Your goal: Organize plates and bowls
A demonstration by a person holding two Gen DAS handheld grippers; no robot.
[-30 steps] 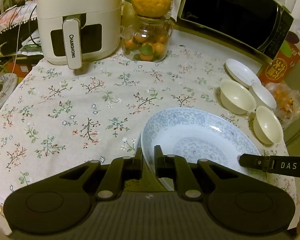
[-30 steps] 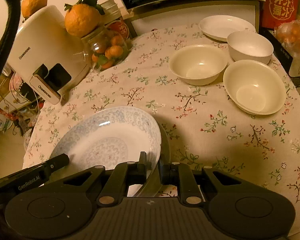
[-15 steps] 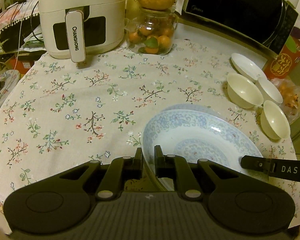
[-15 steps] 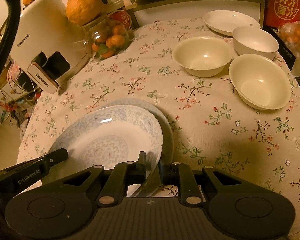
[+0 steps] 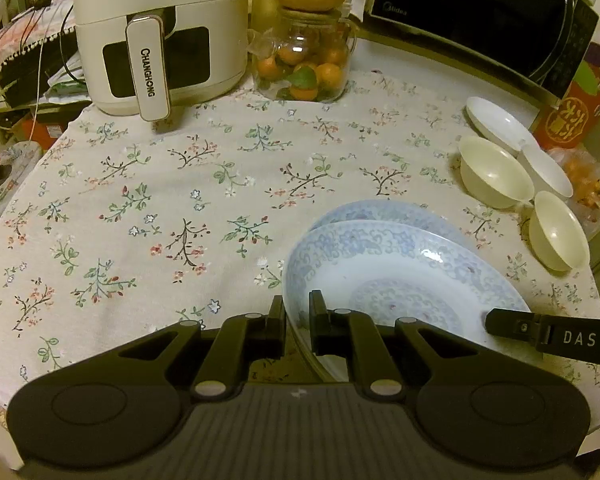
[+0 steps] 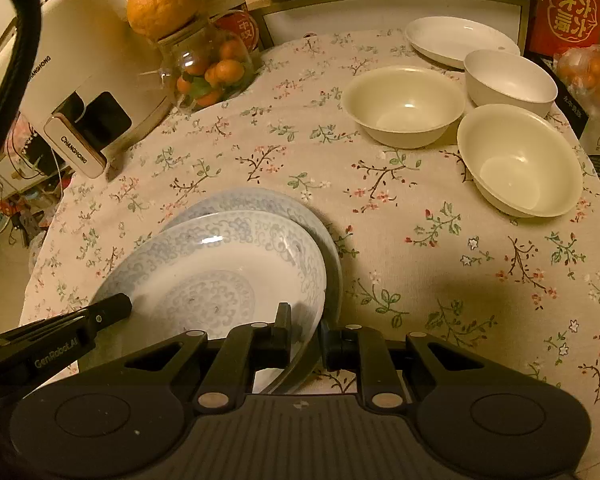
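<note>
Nearest, the left claw (image 5: 297,312) is clamped on the near-left rim of a blue-patterned white porcelain plate (image 5: 400,276), and the right claw (image 6: 304,324) is clamped on its opposite rim. That plate hangs tilted over a second blue-patterned plate (image 6: 268,200), which lies on the floral-clothed tabletop (image 5: 180,200) near its front edge. Farther, by the right edge, sit three cream bowls (image 6: 404,104) and a plain white dish (image 6: 460,40).
</note>
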